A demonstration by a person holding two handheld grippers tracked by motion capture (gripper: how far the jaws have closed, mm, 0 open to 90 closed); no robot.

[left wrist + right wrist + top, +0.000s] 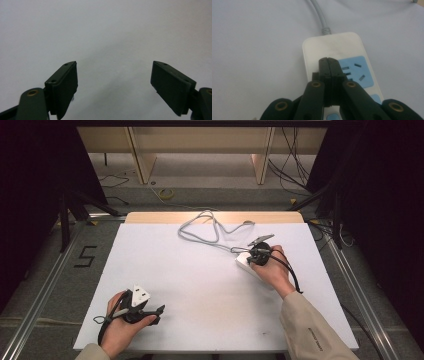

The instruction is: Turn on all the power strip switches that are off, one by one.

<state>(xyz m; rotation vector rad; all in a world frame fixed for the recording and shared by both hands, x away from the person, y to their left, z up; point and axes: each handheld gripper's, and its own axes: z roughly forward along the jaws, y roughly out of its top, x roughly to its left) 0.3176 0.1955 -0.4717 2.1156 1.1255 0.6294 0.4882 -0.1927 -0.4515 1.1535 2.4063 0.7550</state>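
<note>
Each hand-held gripper, left gripper (150, 312) and right gripper (260, 252), consists of black linkage arms with brass-ringed pivot screws, flat dark fingers (63, 87) with small screw holes, a grey three-cornered top plate, and a black trailing cable toward 6 o'clock; a beige sleeve (307, 330) covers the right forearm.

black "5" (86, 256) on the floor

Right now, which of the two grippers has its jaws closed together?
The right gripper, poised over the white power strip, has its jaws pressed shut with nothing between them. The left gripper stands wide open above the bare table.
</note>
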